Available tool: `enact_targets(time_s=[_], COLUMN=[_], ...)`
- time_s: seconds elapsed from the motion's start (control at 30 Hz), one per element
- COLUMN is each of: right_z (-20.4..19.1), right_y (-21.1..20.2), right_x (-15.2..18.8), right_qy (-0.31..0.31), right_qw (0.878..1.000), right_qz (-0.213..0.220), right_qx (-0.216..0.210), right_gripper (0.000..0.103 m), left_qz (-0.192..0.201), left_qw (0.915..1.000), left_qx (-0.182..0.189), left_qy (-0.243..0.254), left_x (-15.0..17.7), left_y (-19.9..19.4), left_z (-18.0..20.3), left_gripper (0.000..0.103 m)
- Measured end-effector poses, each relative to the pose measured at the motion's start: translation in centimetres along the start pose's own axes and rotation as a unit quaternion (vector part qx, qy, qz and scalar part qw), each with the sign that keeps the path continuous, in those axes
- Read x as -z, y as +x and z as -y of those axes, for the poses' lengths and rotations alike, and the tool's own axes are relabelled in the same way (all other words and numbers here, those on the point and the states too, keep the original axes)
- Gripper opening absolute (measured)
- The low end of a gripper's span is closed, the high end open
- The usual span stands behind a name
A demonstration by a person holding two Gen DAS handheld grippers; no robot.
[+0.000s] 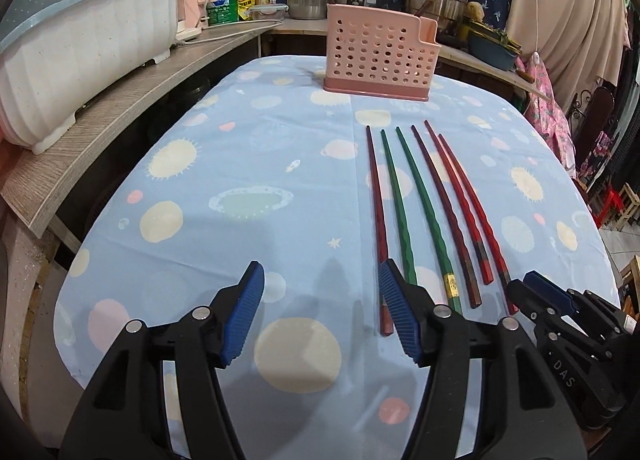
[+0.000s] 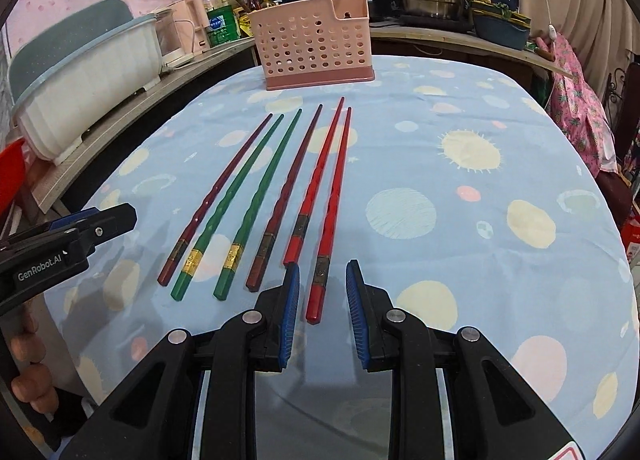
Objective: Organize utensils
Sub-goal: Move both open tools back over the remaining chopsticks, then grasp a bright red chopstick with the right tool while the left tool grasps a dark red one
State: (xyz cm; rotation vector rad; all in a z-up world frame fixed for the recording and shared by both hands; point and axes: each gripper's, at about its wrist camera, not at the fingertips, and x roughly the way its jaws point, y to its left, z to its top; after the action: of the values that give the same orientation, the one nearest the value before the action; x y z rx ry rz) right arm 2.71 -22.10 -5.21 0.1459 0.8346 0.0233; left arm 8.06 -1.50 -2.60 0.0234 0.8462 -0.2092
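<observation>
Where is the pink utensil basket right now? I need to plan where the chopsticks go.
The pink utensil basket stands upright at the table's far edge, beyond the tips of the six chopsticks, left of centre in the right wrist view.

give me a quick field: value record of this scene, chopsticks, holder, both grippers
surface: table under a blue planet-print cloth
chopsticks: six in a row, flat on the cloth, tips toward the holder; two dark red, two green, two bright red
holder: pink perforated holder, upright at the far end; inside hidden
left gripper: open, holds nothing, right pad over the leftmost chopstick's thick end
right gripper: open, pads either side of the rightmost bright red chopstick's thick end, not closed on it
</observation>
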Motion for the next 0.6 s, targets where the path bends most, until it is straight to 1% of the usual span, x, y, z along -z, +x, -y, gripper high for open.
enact_targets(time_s=[0.33, 0.6], right_z=[0.2, 0.1], right_y=[0.5, 0.7], right_x=[0.0, 0.0], right_qy=[0.006, 0.002], right_qw=[1.000, 1.000], right_qz=[-0.007, -0.007], right_qx=[0.001, 0.005], right_gripper=[0.022, 0.022], left_qz=[-0.016, -0.025], left_qw=[0.9998, 0.9995], left_qx=[0.009, 0.012], left_qy=[0.004, 0.014], left_x=[0.8, 1.3], left_y=[1.0, 1.6], left_z=[0.6, 1.5], left_gripper=[0.060, 0.060])
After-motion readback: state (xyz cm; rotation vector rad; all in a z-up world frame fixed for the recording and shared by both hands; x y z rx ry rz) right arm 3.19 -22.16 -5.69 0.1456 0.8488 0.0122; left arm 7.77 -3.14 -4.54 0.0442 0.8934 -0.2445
